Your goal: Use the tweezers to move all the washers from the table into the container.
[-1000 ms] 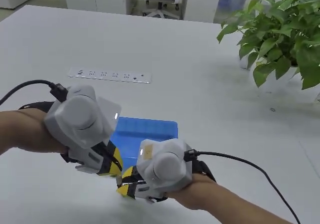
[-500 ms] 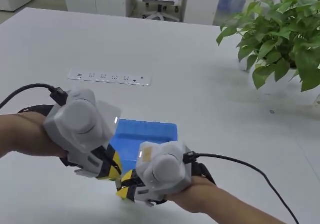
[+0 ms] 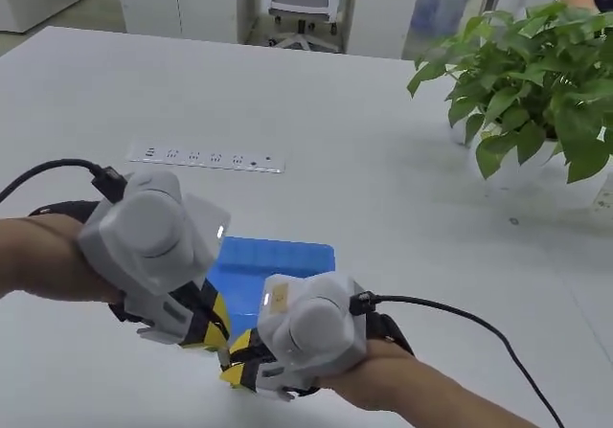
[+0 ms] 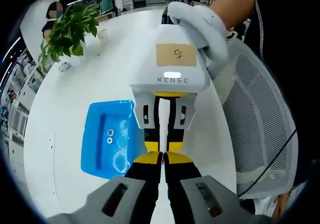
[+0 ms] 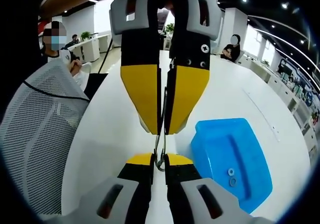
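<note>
The left gripper (image 4: 162, 156) has its jaws pressed together on the thin tweezers (image 5: 161, 129). Beside them on the bench (image 3: 383, 179) stands the blue container (image 3: 278, 258), with washers (image 4: 109, 141) inside. The right gripper (image 5: 159, 160) meets the left tip to tip and pinches the same tweezers.

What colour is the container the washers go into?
Plain blue: the container shows best in the left gripper view, with two washers inside.

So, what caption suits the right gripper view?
The right claw and left claw meet tip to tip on thin tweezers beside a blue container holding two washers.
</note>
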### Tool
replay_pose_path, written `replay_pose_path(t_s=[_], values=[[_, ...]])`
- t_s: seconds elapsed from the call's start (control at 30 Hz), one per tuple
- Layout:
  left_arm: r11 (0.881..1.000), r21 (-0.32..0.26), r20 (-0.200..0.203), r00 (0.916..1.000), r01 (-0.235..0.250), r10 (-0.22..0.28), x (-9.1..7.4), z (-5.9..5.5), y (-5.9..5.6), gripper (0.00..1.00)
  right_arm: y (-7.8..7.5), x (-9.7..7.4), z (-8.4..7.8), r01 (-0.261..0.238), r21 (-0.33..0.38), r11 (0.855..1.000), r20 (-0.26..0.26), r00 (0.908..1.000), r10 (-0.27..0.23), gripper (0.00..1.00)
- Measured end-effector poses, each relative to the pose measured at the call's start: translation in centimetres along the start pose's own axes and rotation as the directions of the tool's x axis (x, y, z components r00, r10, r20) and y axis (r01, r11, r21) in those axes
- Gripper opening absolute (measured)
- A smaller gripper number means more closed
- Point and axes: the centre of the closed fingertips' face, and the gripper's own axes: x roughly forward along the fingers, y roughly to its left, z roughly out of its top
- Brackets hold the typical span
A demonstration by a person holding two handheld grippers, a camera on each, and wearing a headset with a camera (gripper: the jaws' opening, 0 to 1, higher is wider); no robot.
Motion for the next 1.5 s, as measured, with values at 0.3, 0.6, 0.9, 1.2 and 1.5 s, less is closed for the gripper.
replay_pose_path(t_s=[0.3, 0.6, 0.9, 1.2, 1.5], values=[[1.0, 0.01, 0.005, 0.9999, -0.015, 0.015, -1.3, 1.0, 0.2, 0.06, -0.4, -1.1, 1.2, 0.008, 0.007, 1.0, 0.011, 0.9999, -0.008, 0.1], [0.999, 0.032, -0.001, 0.9995, -0.032, 0.032, -2.6, 2.2, 0.9, 0.06, -1.4, -2.3, 2.4, 0.028, -0.002, 1.0, 0.021, 0.9994, -0.028, 0.1], [0.998, 0.048, -0.001, 0.9989, -0.046, 0.046, -3.5, 2.9, 2.0, 0.06, -2.6, -3.2, 3.1, 0.053, -0.019, 0.998, 0.021, 0.9984, -0.053, 0.1], [0.996, 0.067, 0.002, 0.9985, -0.054, 0.054, -4.1, 3.7, 3.2, 0.06, -4.1, -4.1, 3.4, 0.07, -0.025, 0.997, 0.019, 0.9974, -0.069, 0.1], [0.995, 0.08, 0.007, 0.998, -0.064, 0.063, -4.4, 4.1, 5.0, 0.06, -6.0, -4.5, 3.5, 0.088, -0.031, 0.996, 0.014, 0.9961, -0.087, 0.1]])
